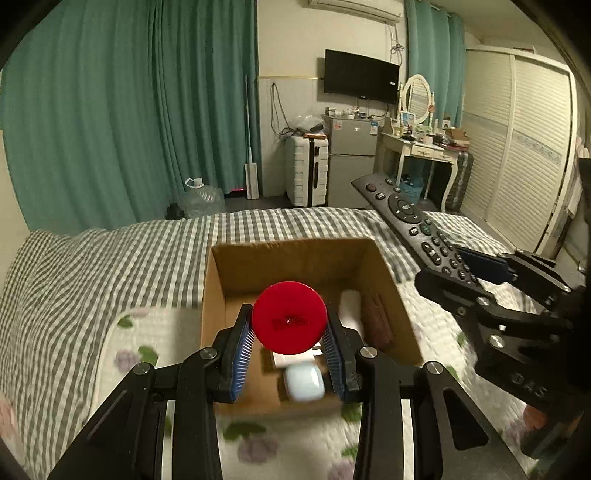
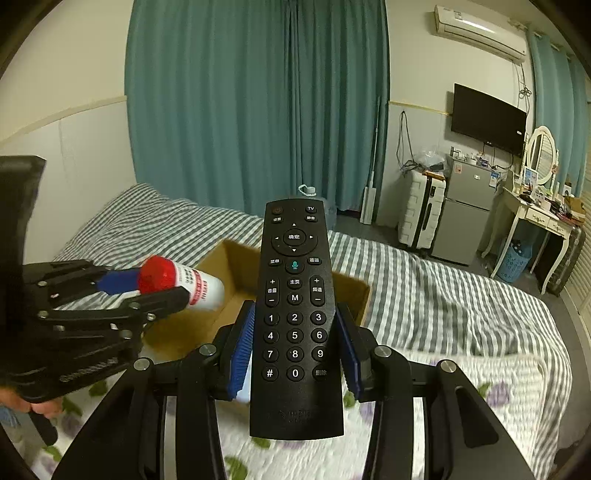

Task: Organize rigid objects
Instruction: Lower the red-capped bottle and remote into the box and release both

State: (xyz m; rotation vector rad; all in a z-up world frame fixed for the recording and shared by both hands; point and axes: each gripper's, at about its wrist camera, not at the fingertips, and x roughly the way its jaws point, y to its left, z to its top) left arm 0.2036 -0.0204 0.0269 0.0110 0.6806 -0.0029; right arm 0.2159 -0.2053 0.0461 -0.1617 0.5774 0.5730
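Your left gripper (image 1: 290, 334) squeezes the bottle (image 1: 289, 318) over the box (image 1: 218, 280), your right gripper (image 2: 295, 354) squeezes the remote (image 2: 295, 314) beside it, so they might bump if you drop both together.

behind the bed (image 1: 110, 266) with its grey checked cover you have teal curtains (image 1: 110, 110) across the wall. a black tv (image 1: 361, 76) hangs above a small grey fridge (image 1: 351, 155), with a white suitcase (image 1: 306, 170) just beside it. to the right you see a white dressing table (image 1: 421, 151) carrying an oval mirror (image 1: 417, 96), and an air conditioner (image 2: 480, 31) up high.
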